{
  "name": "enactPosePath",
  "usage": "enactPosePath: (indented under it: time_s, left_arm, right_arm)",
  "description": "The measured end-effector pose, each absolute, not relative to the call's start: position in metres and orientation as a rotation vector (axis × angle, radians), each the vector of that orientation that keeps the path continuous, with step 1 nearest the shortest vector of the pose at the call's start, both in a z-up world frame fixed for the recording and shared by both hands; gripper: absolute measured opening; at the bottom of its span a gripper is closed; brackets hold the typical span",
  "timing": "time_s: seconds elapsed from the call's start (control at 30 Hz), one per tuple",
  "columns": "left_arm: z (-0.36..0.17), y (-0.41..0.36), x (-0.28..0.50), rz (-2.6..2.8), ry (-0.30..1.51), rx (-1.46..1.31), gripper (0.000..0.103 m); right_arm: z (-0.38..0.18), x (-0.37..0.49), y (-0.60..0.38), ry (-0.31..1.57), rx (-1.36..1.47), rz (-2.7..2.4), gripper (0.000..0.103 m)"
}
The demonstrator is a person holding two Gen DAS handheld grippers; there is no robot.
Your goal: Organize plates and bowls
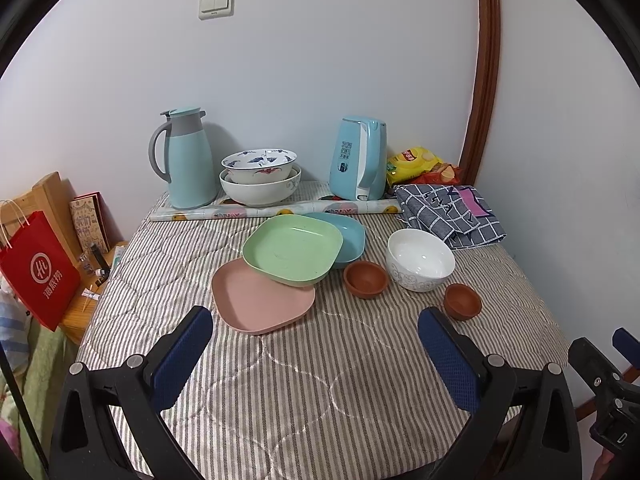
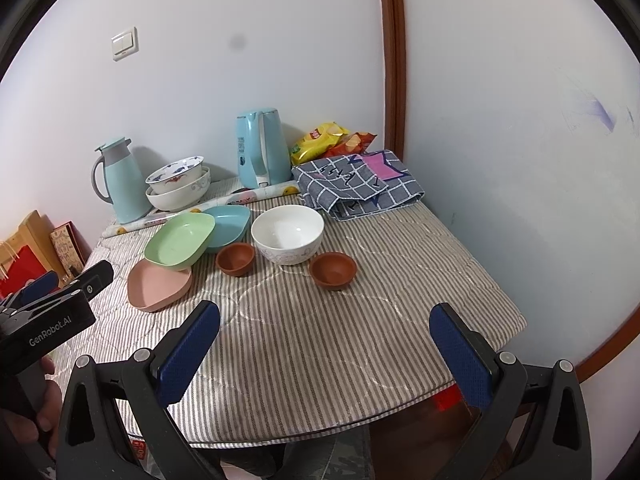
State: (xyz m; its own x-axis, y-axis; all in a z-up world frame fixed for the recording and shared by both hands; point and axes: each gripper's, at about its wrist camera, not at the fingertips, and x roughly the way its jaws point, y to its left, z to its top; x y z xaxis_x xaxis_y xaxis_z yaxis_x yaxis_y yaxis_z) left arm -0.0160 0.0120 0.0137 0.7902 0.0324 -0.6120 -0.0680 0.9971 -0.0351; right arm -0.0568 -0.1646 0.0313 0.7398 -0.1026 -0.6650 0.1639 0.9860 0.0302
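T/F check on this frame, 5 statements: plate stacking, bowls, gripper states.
1. The green plate lies partly on the pink plate. True.
2. The left gripper is shut on a brown bowl. False: it is open and holds nothing, short of the dishes.
3. Two small brown bowls sit either side of the white bowl. True.
4. The white bowl is nested in the blue plate. False: it stands alone on the striped tablecloth, right of that plate.
5. The right gripper is open. True.
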Motion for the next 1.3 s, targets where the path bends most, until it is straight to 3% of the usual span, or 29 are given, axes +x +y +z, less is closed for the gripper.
enactPosePath:
  time_s: [0.83,1.3]
  left_arm:
    - [-0.007,0.055,0.057,0.075,0.756,-0.089,0.103]
    - [-0.028,0.117,0.118,0.134,0.822,-0.137,0.095]
  right_arm:
    - [0.011,0.018,-0.155,0.796,0.151,-0.077,0.103]
    - [-0.015,0.098,-0.108,0.863,0.130,0.027,0.093]
